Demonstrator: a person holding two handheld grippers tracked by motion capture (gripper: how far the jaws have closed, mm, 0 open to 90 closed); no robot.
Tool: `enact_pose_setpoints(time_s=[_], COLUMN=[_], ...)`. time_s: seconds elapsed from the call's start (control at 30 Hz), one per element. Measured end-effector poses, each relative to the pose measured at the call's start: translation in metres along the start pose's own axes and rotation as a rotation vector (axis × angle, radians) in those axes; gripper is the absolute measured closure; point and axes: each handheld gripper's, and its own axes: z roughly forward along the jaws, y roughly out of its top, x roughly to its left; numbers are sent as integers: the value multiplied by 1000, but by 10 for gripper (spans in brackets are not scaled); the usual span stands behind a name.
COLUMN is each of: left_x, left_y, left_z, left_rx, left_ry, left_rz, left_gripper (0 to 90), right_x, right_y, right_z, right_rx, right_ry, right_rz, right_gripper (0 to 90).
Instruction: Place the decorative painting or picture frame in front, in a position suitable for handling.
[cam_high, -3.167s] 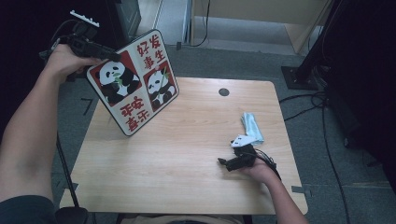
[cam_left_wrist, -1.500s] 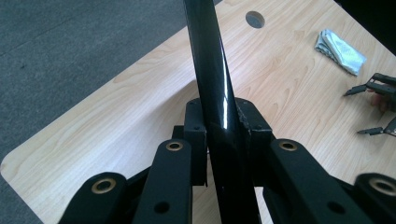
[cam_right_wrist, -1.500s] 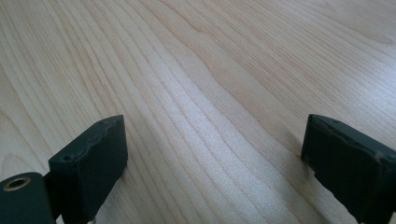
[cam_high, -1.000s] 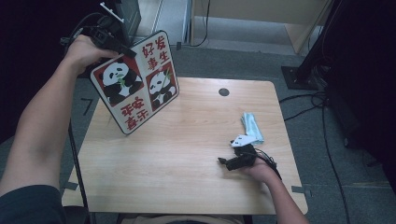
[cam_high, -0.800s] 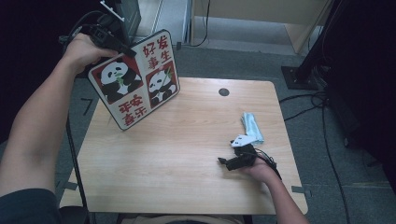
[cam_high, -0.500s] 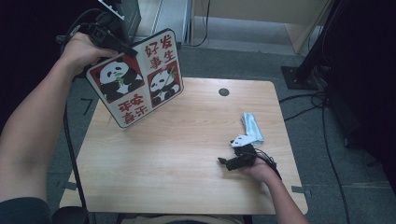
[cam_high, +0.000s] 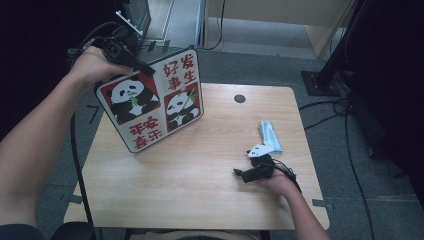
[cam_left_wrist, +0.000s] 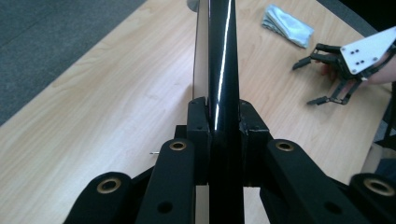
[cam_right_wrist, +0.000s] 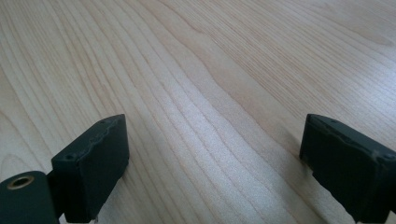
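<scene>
While I hold the panda board (cam_high: 152, 105) by its upper corner, the high view shows it tilted, its lower edge at or just above the table (cam_high: 200, 200) near the far-left corner. The left gripper (cam_high: 131, 56) is clamped on that upper corner. The right gripper (cam_high: 247, 173) rests on the tabletop well to the right of the board, with a folded pale-blue cloth (cam_high: 270, 136) just beyond it. I judge the board to be gripped and partly lifted; carrying it and setting it down remain to be done.

From the left gripper view, the board (cam_left_wrist: 223, 70) runs edge-on between the two black pads, which press on both of its faces. Right of the board lie the cloth (cam_left_wrist: 287, 25) and the right gripper (cam_left_wrist: 334, 74), its jaws apart and empty.

From the right gripper view, the right gripper (cam_right_wrist: 212, 158) has its pads standing wide apart over bare wood, with nothing between them.

Surface and room: the table is light wood-grain laminate with a round cable port (cam_high: 240, 98) to the right of the board's top. Grey carpet surrounds it, with cables (cam_high: 345, 130) trailing right of the table and a black stand base (cam_high: 320, 82) beyond.
</scene>
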Motion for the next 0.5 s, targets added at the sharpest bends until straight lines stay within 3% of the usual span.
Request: enact_pose_setpoints(time_s=[0.27, 0.5], left_x=[-25, -47], left_y=[0, -1], left_z=[5, 13], left_rx=[10, 12], left_ry=[4, -43], left_rz=[39, 71], left_gripper=[791, 791], right_x=[0, 0], right_y=[0, 0], right_z=[0, 0], right_rx=[0, 0], right_ry=[1, 0], right_rz=[-1, -1], right_gripper=[83, 83])
